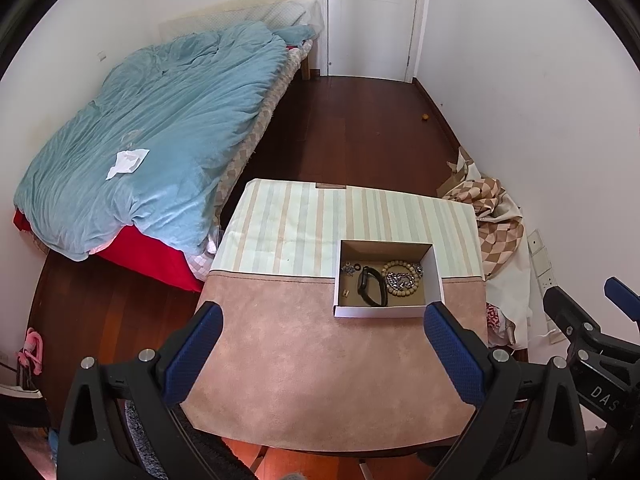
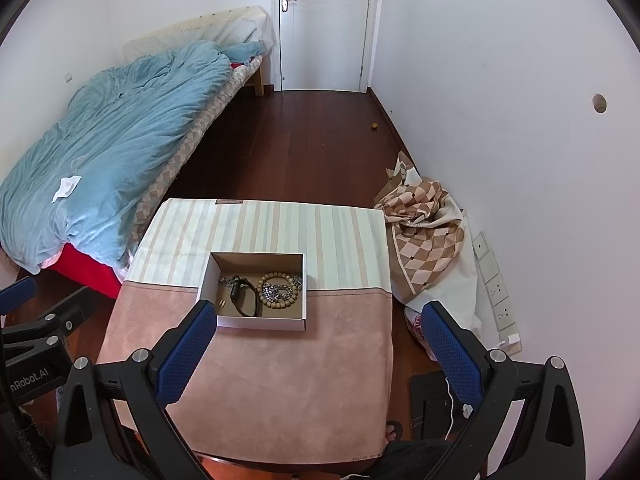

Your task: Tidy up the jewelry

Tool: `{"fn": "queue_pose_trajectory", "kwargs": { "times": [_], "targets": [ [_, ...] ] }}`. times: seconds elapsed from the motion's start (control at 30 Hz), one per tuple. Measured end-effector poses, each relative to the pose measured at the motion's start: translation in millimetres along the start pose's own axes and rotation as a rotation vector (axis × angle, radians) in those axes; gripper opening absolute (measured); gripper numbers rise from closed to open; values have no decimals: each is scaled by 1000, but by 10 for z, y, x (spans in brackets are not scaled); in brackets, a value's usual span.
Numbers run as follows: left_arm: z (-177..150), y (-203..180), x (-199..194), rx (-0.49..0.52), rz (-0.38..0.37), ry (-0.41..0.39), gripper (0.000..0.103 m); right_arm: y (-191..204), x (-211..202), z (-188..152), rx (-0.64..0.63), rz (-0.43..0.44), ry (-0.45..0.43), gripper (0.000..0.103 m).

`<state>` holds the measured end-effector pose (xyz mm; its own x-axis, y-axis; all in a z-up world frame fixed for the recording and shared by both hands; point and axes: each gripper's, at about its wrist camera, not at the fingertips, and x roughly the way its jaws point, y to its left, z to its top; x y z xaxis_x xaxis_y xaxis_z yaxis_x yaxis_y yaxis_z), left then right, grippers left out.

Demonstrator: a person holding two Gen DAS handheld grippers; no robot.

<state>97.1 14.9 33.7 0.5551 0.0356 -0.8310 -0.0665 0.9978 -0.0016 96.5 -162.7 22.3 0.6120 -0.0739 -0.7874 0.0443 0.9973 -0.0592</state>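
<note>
Two grippers over a cloth-covered desk [image 1: 320, 360], nothing between either and the box. Bed [image 1: 160, 120] with blue duvet to the left, checked cloth heap [image 2: 424, 236] on floor at right, white door [image 1: 372, 16] at far end. Left gripper [image 1: 323, 356] fingers [image 1: 192, 356] spread wide, released, holding nothing, above the pink part of the cloth just short of the box. Right gripper [image 2: 318, 354] fingers [image 2: 448, 356] likewise wide apart and empty; left fingertip seen against the box's near left corner, contact unclear. Open cardboard box [image 1: 384, 312] on desk where striped and pink cloth meet. Inside: black wristband [image 1: 373, 288] at centre, wooden bead bracelet [image 1: 402, 280] right with silver chain [image 1: 400, 279] lying across it, small metal pieces [image 1: 351, 269] back left, tiny gold piece [image 1: 345, 293] front left.
</note>
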Motion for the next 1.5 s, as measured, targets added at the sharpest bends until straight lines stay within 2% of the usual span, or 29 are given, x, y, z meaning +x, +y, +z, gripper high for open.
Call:
{"fn": "queue_pose_trajectory", "kwargs": {
  "times": [1.5],
  "targets": [
    [-94, 27, 58, 9, -2, 22, 103, -20, 35, -55, -3, -7, 17, 103]
  ]
}}
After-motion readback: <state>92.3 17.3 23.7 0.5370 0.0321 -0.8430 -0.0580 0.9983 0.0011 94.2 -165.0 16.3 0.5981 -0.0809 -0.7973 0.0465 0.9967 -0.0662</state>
